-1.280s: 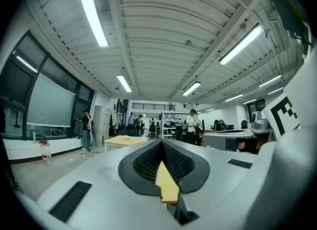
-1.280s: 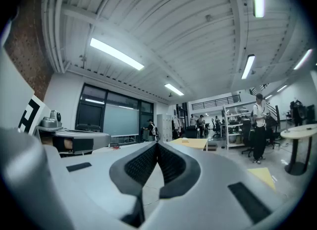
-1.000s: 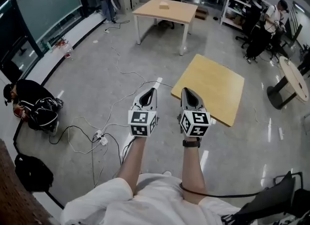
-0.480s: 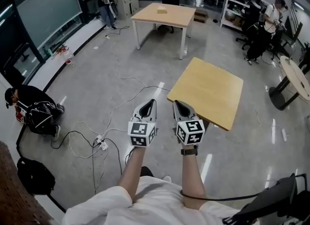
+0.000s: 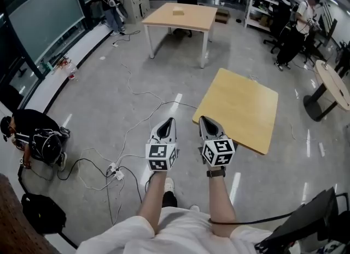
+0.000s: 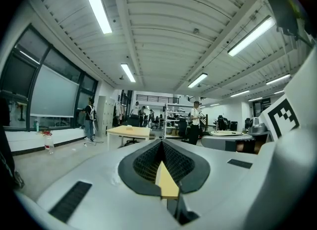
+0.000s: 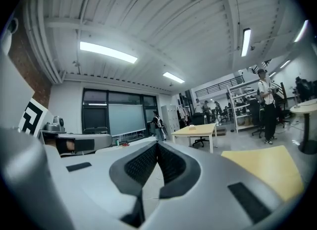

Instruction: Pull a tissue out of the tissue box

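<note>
A small pale box (image 5: 178, 11), maybe the tissue box, rests on the far wooden table (image 5: 188, 20); it is too small to make out a tissue. It shows tiny in the left gripper view (image 6: 130, 128) and the right gripper view (image 7: 192, 127). My left gripper (image 5: 170, 120) and right gripper (image 5: 203, 119) are held side by side in front of the body, pointing level over the floor, far short of that table. Both stand shut with nothing between the jaws, as seen on the left gripper (image 6: 161, 142) and the right gripper (image 7: 157, 144).
A low square wooden table (image 5: 238, 108) stands just ahead on the right. Cables and a power strip (image 5: 115, 171) lie on the floor at left. A crouching person (image 5: 38, 138) and a black bag (image 5: 41, 212) are far left. A round table (image 5: 331, 86) stands right.
Both grippers have sunk a little in the head view and drawn closer together. The view has shifted over the floor. The jaws stay shut.
</note>
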A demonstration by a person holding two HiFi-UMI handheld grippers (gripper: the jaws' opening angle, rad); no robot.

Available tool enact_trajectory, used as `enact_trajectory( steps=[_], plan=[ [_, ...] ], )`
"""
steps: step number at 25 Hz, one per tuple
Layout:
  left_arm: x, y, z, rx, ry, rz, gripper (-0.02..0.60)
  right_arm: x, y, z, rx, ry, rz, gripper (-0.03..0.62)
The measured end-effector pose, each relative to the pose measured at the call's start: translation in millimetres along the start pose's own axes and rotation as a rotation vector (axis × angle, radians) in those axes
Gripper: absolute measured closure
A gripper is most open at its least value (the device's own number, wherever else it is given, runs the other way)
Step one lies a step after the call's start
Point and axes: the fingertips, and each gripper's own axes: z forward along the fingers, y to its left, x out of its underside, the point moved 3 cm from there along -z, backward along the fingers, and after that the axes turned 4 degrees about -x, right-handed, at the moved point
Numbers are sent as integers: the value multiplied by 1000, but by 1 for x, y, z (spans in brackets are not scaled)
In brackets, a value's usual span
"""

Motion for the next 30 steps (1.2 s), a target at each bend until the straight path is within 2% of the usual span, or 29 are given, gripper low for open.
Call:
enact_trajectory(
  steps=[7,11,16,24,27,30],
  plan=[
    [-40,92,62,-5,-70,5,581,-41,15,110,4,-32,-93,594],
    [-52,130,87,38,-81,16,581,-55,33,163,9,-56,-127,594],
    [-46,160,111,56,-76,-14,581,-49,39,198,20,-36,-162,594],
    [-41,195,159,75,-65,-50,581,-53,22,260,16,-22,-163,594],
    [-36,207,185,79,-53,-56,581,-51,17,294,-18,-26,-143,594],
    [-41,237,227,57,-69,-71,581,-56,13,349,-85,-39,-160,594]
  ],
)
